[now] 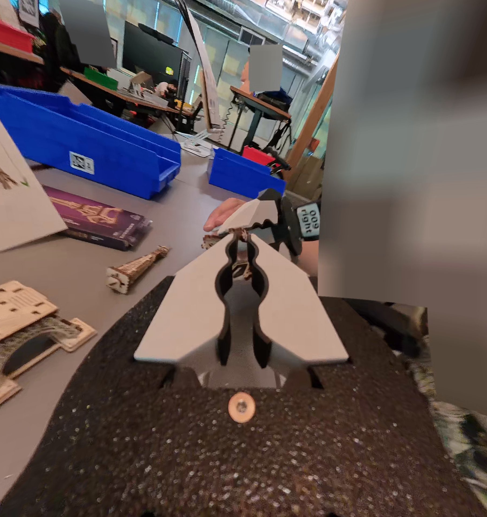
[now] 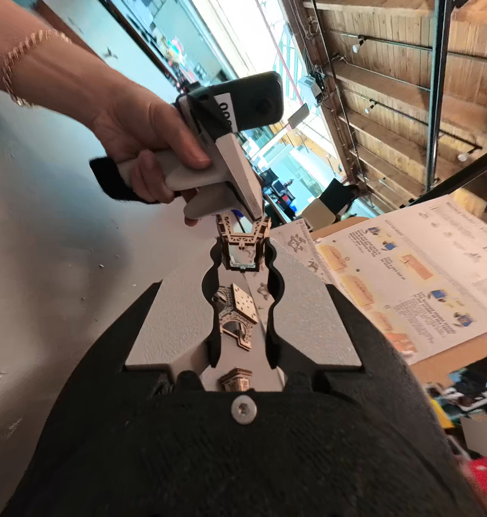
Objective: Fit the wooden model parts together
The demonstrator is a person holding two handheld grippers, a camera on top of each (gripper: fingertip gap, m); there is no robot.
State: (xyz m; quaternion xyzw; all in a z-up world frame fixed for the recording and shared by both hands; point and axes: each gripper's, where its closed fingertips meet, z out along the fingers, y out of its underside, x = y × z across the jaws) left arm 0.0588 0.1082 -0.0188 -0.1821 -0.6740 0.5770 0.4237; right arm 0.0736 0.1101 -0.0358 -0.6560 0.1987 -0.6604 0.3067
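Note:
A small lattice wooden tower section is held in the air between both grippers. My right gripper is shut on its lower body. My left gripper, held by a hand, comes down from above and pinches one upper leg. In the left wrist view my left gripper is nearly closed on a thin bit of that section, with the right gripper just beyond. A wooden spire lies on the grey table. An arched tower base lies below the right gripper.
Punched wooden sheets lie at the near left. A purple box and a white instruction sheet sit behind them. Two blue bins stand farther back. A printed instruction page lies to the right. The grippers are tip to tip, or close to it.

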